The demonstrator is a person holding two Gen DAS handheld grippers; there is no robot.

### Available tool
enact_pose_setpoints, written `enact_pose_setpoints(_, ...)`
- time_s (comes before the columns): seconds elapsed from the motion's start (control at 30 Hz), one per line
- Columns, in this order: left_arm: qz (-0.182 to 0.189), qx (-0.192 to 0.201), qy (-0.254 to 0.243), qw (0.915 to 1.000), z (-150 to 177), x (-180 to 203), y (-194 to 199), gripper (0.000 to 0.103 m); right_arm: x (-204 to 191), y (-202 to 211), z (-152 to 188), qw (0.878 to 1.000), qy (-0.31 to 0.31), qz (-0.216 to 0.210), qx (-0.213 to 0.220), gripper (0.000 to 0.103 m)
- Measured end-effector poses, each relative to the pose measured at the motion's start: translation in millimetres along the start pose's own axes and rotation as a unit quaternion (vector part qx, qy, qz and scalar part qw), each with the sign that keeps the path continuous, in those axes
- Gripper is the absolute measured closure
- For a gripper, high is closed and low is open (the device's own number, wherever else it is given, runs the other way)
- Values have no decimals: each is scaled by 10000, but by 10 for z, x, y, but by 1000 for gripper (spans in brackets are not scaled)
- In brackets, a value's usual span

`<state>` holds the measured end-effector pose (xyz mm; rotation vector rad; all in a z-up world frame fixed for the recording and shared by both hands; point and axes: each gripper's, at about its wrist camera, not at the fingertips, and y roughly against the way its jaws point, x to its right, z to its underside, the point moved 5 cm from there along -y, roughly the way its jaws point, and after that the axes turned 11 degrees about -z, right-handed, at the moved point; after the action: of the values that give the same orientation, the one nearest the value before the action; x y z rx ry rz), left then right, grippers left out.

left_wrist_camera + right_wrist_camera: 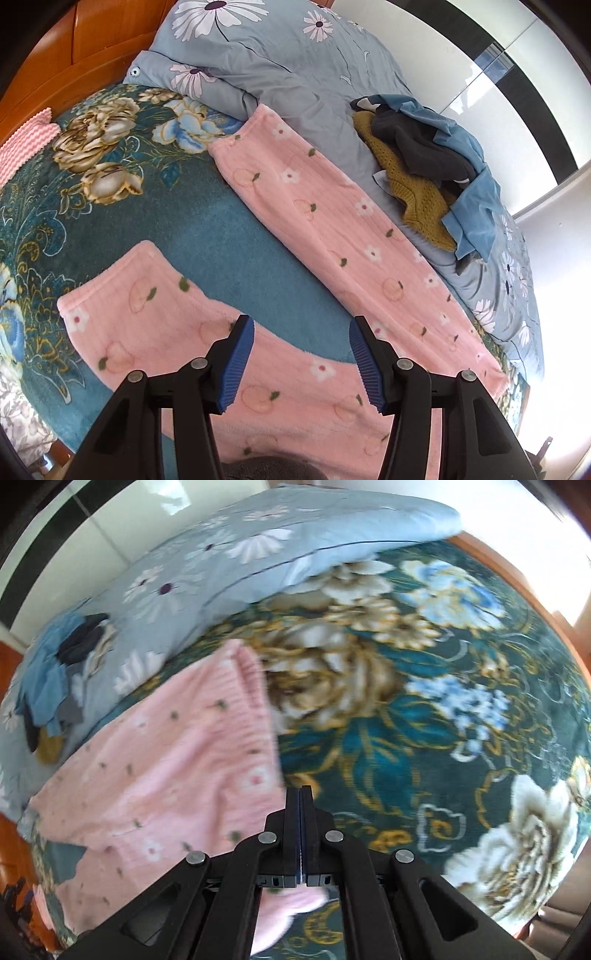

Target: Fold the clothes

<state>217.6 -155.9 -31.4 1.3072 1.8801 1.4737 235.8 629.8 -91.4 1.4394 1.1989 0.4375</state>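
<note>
A pair of pink fleece trousers (332, 236), printed with small white flowers and peach outlines, is spread on a teal floral blanket (207, 236) that covers the bed. In the left wrist view the two legs are splayed apart: one runs along the blanket's edge beside the grey-blue daisy duvet (295, 62), the other lies toward the blanket's near left corner, with bare teal blanket between them. No label or writing can be read on the trousers or the bedding.

The left gripper (301, 363) is held above the crotch area of the trousers with its blue-padded fingers (238, 363) apart; nothing is seen between them.

The right gripper (301, 830) is seen with its fingers pressed together over the blanket, just beside the edge of the pink fabric (159, 775); whether any fabric is pinched cannot be told, as that view is blurred.

On the duvet, toward the far side of the bed, a pile of clothes (432, 166) is heaped: a mustard knit, dark grey pieces and a blue garment. A wooden headboard (74, 55) is seen at the bed's upper left corner, with a pink ribbed cloth (26, 144) beside it.
</note>
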Motion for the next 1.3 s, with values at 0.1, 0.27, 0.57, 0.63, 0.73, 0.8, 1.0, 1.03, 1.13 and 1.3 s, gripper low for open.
enact_pose_setpoints(0.1, -100, -43, -90, 9999, 77, 65, 10, 45, 269, -64, -92, 9998, -205, -79, -17, 102)
enact_pose_setpoints(0.27, -373, -119, -308, 9988, 176, 217, 17, 45, 256, -371, -353, 9992, 31, -378, -115, 89)
enact_pose_setpoints(0.57, -826, 15, -438, 9956, 75, 335, 228, 44, -377, -1103, -972, 9893, 351, -1409, -120, 60)
enact_pose_setpoints(0.63, -883, 26, -453, 9951, 68, 351, 252, 44, -455, -1280, -1077, 9883, 249, -1492, -174, 60)
enact_pose_setpoints(0.73, -1004, 19, -545, 9934, 72, 365, 261, 43, -516, -1415, -1192, 9861, 51, -1652, -154, 62)
enact_pose_setpoints(0.8, -1073, 11, -563, 9926, 73, 361, 256, 43, -526, -1440, -1270, 9862, -41, -1650, -113, 96)
enact_pose_setpoints(1.0, -1101, 32, -454, 9929, 32, 292, 243, 43, -433, -1472, -1489, 9924, -192, -1219, 31, 96)
enact_pose_setpoints(1.03, -1077, 29, -428, 9933, 35, 281, 237, 43, -434, -1512, -1482, 9923, -242, -1216, -45, 96)
enact_pose_setpoints(1.13, -1001, 12, -352, 9944, 62, 228, 208, 43, -523, -1459, -1400, 9919, -81, -1263, -83, 91)
enact_pose_setpoints(1.3, -965, 20, -185, 9952, 144, -5, 158, 43, -377, -849, -1113, 9900, -26, -1361, 370, 69)
